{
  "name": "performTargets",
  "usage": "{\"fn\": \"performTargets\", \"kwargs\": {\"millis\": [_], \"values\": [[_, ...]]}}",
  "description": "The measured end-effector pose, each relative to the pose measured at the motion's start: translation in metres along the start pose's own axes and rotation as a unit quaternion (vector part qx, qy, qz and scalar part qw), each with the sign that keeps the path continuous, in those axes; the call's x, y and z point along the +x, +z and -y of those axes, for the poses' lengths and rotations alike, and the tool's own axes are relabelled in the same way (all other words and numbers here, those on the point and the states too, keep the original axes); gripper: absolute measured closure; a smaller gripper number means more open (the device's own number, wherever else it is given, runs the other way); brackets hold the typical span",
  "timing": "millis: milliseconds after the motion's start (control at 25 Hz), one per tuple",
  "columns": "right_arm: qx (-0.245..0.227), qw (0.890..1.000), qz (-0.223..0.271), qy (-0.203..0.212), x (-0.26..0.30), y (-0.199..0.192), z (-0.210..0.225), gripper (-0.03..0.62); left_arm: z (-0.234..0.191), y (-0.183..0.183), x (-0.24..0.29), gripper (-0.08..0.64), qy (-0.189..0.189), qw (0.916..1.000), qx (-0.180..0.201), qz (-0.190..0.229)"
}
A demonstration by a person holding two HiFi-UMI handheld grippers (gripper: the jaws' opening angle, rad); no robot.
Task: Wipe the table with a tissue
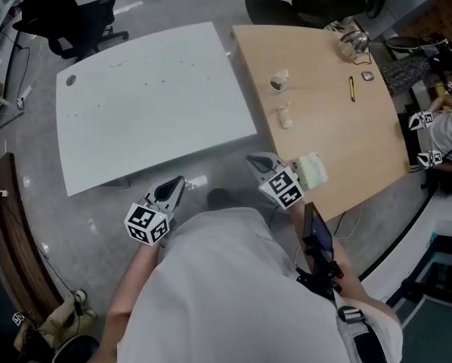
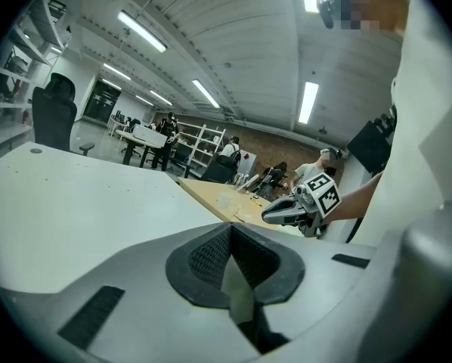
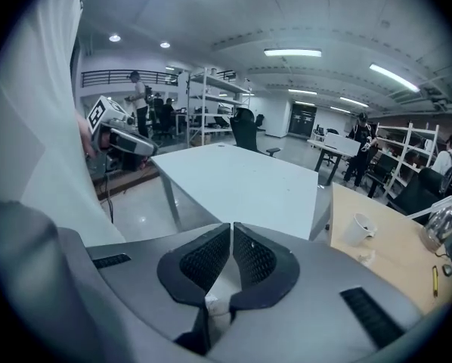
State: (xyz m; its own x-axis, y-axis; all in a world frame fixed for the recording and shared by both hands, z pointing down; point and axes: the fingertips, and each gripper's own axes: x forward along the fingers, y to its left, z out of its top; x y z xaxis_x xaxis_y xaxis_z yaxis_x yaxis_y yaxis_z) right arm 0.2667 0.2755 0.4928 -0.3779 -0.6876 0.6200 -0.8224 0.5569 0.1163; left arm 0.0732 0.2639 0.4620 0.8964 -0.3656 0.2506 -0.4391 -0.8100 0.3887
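**A:** While both tools are hovering between the two tables, what is each one doing?

**B:** The left gripper [image 1: 179, 181] is pointing toward the white table [image 1: 135, 119] with its jaws pressed together on nothing. The right gripper [image 1: 255, 159] is doing the same: its pads are meeting and nothing is sitting between them.

**A:** And the tissue?

**B:** A pale folded tissue [image 1: 313, 170] is lying on the wooden table [image 1: 347, 150], close to its near edge. It is lying just beside the right gripper but behind the jaws, and it seems to be touching neither of them. A smaller crumpled scrap [image 1: 285, 116] is sitting further in, near a cup [image 1: 278, 82].

**A:** So wiping is not under way.

**B:** I am judging not, and picking up is the step in hand. The right gripper is nearest, but it is facing away from the tissue. It is going to need turning back and opening wide first.

**A:** How should it be gripping?

**B:** By one folded edge, low to the wood, with most of the paper hanging free below the jaws. That way tissue rather than plastic is doing the rubbing. It should be closing fully, since tissue is squashing to almost nothing.

**A:** What could be going wrong?

**B:** So near the edge, a clumsy nudge could be sending the tissue to the floor. I am also not telling which table is meant, though the white one is showing faint specks.
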Motion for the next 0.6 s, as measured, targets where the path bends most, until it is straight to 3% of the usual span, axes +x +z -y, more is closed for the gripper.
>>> {"fn": "performTargets", "kwargs": {"millis": [200,360,480,600], "values": [[0.063,0.998,0.012,-0.005,0.018,0.002,0.040,0.571,-0.013,0.015,0.018,0.554,0.008,1.0000,0.001,-0.005],[0.072,0.997,0.005,-0.009,0.028,0.003,0.068,0.571,-0.028,0.030,0.044,0.554,0.012,0.9998,0.002,-0.013],[0.080,0.996,-0.013,-0.046,0.031,-0.004,0.108,0.571,-0.035,0.043,0.071,0.554,0.004,0.9997,0.012,-0.020],[0.123,0.987,-0.035,-0.102,0.028,-0.022,0.166,0.571,-0.039,0.061,0.097,0.554,0.000,0.9996,0.019,-0.021]]}}
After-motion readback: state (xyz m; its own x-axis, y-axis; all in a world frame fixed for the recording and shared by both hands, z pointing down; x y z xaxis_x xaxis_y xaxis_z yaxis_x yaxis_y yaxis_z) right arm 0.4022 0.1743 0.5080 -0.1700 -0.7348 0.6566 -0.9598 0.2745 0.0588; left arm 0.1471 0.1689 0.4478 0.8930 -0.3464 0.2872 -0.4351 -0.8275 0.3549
